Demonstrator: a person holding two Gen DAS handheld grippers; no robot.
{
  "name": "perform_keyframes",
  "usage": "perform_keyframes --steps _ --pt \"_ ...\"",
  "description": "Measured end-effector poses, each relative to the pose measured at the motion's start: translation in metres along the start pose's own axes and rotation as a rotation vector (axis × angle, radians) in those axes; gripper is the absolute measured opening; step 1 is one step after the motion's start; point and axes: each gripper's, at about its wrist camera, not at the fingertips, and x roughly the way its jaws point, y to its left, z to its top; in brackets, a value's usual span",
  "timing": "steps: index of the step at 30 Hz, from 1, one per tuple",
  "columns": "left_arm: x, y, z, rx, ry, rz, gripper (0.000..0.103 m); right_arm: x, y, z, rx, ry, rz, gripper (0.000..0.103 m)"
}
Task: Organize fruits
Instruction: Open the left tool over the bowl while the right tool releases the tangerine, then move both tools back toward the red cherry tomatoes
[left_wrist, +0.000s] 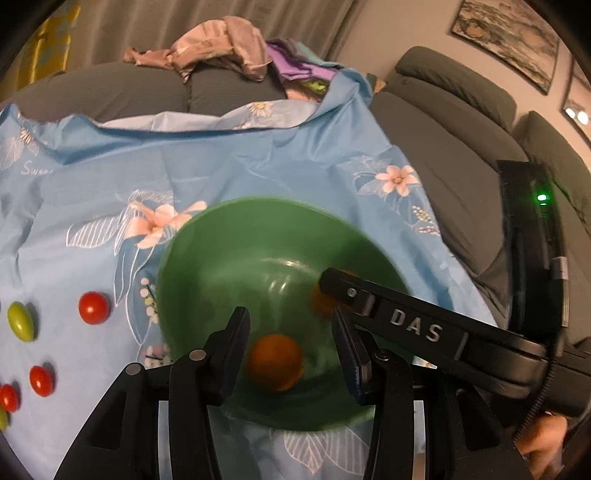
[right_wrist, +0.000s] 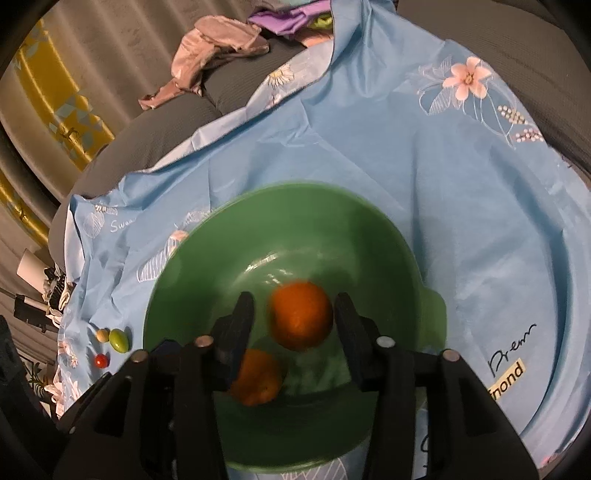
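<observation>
A green bowl (left_wrist: 192, 236) (right_wrist: 221, 210) sits on a blue floral cloth. My left gripper (left_wrist: 290, 325) hangs open over the bowl's near side; one orange (left_wrist: 275, 362) lies on the bottom below the gap, untouched. A finger of my right gripper (left_wrist: 343, 288) reaches in from the right and partly hides a second orange (left_wrist: 321, 306). In the right wrist view my right gripper (right_wrist: 293, 306) is open, with a blurred orange (right_wrist: 301, 317) between its jaws and a clear gap at the left pad. The other orange (right_wrist: 258, 380) lies lower left.
Small fruits lie on the blue cloth (left_wrist: 258, 166) left of the bowl: a red tomato (left_wrist: 94, 307), a green one (left_wrist: 21, 321), more red ones (left_wrist: 41, 380). A grey sofa (left_wrist: 443, 122) with piled clothes (left_wrist: 221, 44) stands behind. A hand (left_wrist: 546, 435) holds the right gripper.
</observation>
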Motion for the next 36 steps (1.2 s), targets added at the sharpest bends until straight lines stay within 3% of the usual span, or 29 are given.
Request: perform_keyframes --steps 1,7,10,18,22,27,30,32,34,36 --pt "-0.005 0.0 0.001 0.001 -0.009 -0.005 0.045 -0.002 0.001 0.0 0.0 -0.007 0.006 0.062" --pt "-0.047 0.017 0.003 -0.052 -0.073 0.007 0.05 -0.019 0.01 0.0 -0.024 -0.064 0.057 0.063" --pt "-0.075 0.033 0.0 -0.092 -0.123 0.061 0.057 -0.025 0.022 -0.001 -0.05 -0.081 0.076 0.064" --pt "-0.145 0.102 -0.039 -0.274 -0.189 0.403 0.058 -0.03 0.059 -0.009 -0.144 -0.081 0.173 0.066" --pt "-0.153 0.142 -0.062 -0.381 -0.155 0.503 0.058 -0.029 0.09 -0.021 -0.241 -0.06 0.281 0.069" --pt "-0.153 0.178 -0.076 -0.487 -0.127 0.504 0.058 -0.017 0.137 -0.041 -0.359 0.021 0.39 0.069" --pt "-0.147 0.184 -0.081 -0.505 -0.14 0.454 0.058 0.002 0.162 -0.055 -0.406 0.082 0.415 0.067" --pt "-0.137 0.182 -0.081 -0.49 -0.126 0.427 0.052 0.02 0.176 -0.062 -0.417 0.141 0.426 0.06" --pt "-0.126 0.18 -0.079 -0.468 -0.106 0.401 0.041 0.038 0.188 -0.068 -0.432 0.205 0.423 0.042" --pt "-0.116 0.181 -0.08 -0.46 -0.069 0.407 0.034 0.054 0.199 -0.076 -0.445 0.257 0.432 0.038"
